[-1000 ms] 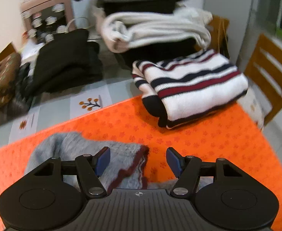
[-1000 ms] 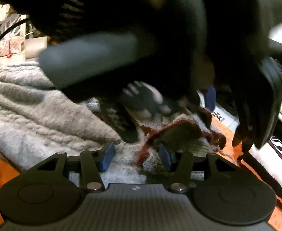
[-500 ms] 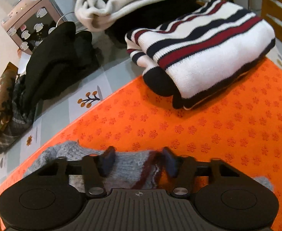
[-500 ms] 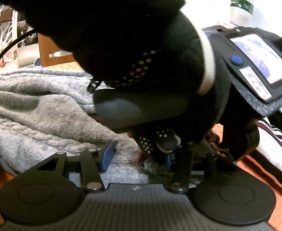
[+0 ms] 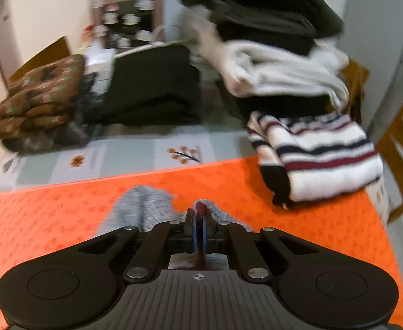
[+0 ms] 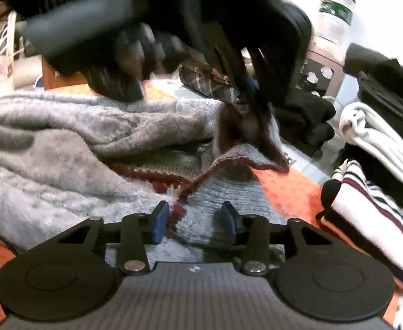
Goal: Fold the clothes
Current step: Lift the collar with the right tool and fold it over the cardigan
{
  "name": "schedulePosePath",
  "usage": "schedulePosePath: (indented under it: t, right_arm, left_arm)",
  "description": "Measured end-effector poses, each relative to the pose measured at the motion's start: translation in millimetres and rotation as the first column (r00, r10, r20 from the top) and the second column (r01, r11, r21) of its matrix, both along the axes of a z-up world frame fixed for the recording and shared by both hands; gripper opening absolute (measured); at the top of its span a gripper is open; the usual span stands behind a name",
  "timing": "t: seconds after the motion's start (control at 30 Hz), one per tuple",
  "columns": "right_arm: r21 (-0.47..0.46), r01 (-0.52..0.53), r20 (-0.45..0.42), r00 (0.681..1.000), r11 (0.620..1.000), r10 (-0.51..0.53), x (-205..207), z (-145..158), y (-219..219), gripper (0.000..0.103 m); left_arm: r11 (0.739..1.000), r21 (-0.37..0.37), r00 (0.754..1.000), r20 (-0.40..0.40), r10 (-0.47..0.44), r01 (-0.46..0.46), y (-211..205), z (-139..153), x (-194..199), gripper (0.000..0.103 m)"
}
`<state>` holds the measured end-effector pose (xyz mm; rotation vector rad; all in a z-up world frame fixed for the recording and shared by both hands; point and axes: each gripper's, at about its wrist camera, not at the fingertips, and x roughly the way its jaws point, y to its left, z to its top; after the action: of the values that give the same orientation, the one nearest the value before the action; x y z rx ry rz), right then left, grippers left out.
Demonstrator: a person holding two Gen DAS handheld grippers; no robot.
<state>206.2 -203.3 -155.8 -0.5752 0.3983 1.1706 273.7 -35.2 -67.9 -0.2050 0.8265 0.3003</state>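
The left gripper [image 5: 198,220] is clamped on the grey sweater's [image 6: 50,148] maroon hem [image 6: 190,187], lifting it; the right gripper [image 6: 193,220] stands apart astride that hem, nearer the body lying leftward.

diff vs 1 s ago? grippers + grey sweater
The left gripper went from open to shut on the grey sweater, at its maroon-trimmed edge, and in the right wrist view it has lifted that edge. The right gripper stays open over the sweater, holding nothing. The striped sweater and the stacks behind lie as before.
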Motion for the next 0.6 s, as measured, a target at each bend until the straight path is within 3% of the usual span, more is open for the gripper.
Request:
schedulePosePath:
  t: [0.03,0.1,0.33,0.6]
  right_arm:
    - [-0.009,-0.005,0.008,1.0,1.0,0.005,-2,-2,3,0.023]
    - [-0.025,-0.014,0.025,1.0,1.0,0.015,-5,-4,9,0.009]
    - [0.058,0.028,0.071,0.997,0.998,-0.032,-25,38,2,0.007]
    - [0.096,0.045,0.082,0.995,0.994,-0.053,-114,99,-1,0.006]
  left_arm:
    - [1.0,-0.01,1.0,0.014,0.018,-0.017,7,5,-7,0.006]
    - [0.999,-0.019,0.998,0.042,0.045,-0.045,18,15,-20,0.006]
    - [0.994,-0.079,0.985,0.145,0.092,-0.081,56,46,-84,0.005]
    - [0.992,-0.123,0.966,0.25,0.061,-0.03,98,68,-189,0.005]
